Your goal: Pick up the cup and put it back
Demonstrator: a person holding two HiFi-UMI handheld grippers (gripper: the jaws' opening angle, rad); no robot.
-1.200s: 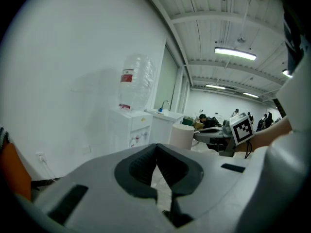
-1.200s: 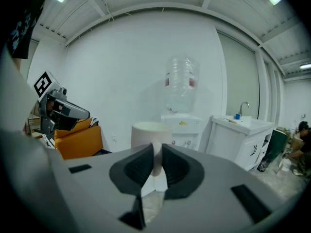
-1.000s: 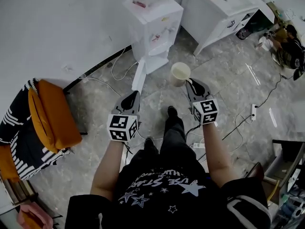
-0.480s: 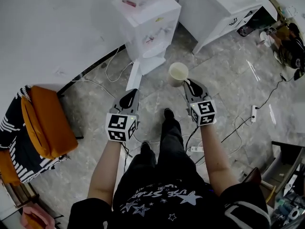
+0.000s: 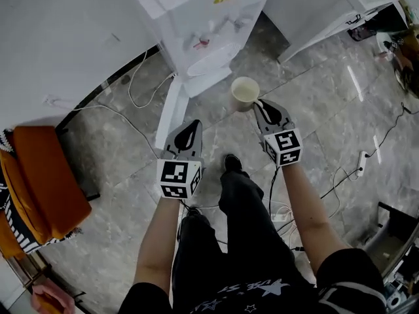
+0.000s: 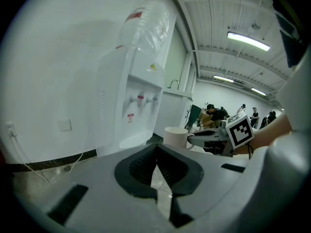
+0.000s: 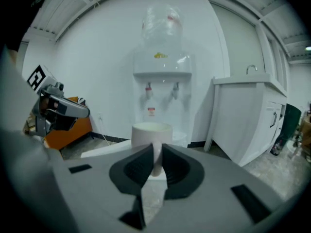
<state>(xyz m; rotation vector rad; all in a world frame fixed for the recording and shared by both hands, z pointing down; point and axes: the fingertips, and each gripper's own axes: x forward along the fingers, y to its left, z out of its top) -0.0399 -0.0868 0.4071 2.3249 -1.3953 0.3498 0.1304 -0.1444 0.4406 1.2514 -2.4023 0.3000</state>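
Note:
A cream cup (image 5: 245, 91) hangs upright in the air in front of a white water dispenser (image 5: 196, 18). My right gripper (image 5: 264, 106) is shut on the cup's handle, which shows between its dark pads in the right gripper view, with the cup (image 7: 151, 135) just beyond them. The dispenser (image 7: 162, 76) stands straight ahead there, two taps above a drip tray. My left gripper (image 5: 190, 128) is beside it to the left, shut with nothing between its jaws. In the left gripper view the cup (image 6: 176, 136) and the right gripper show at the right.
A white cabinet (image 5: 327, 5) with a sink stands to the right of the dispenser. An orange chair (image 5: 39, 175) is at the left. Cables (image 5: 137, 90) and a power strip (image 5: 361, 163) lie on the grey marble floor. A white board (image 5: 167, 113) lies by the dispenser's base.
Both grippers and the cup have sunk and moved toward the dispenser, which now looms larger at the top of the head view. The grip on the cup has not changed.

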